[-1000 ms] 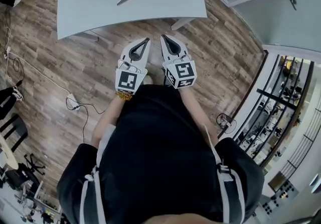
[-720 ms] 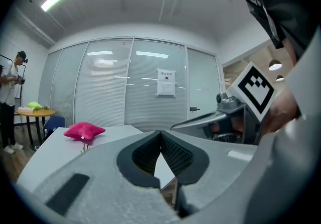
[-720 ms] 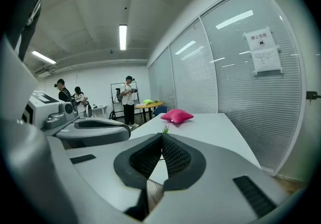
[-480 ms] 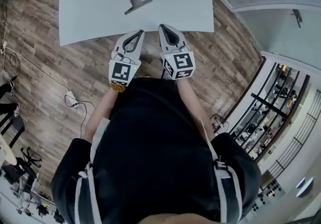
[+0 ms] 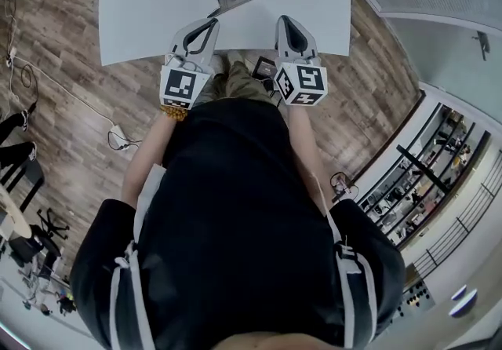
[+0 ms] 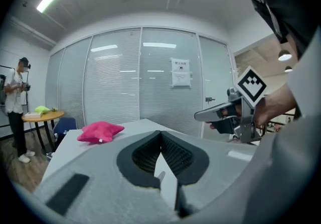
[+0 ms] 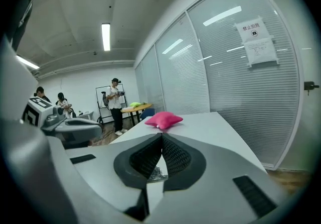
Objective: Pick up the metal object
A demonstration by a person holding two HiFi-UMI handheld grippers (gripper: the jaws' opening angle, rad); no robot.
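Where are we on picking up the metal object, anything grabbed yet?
Done: the left gripper and right gripper are at the table's near edge. In hand: nothing; both are shut and empty, and the metal object lies on the table just beyond the left gripper's tips, apparently untouched. Left: open a gripper, close on the object and lift it.

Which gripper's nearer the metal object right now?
The left gripper: its tips sit just short of the metal object. The right gripper is farther off to the side.
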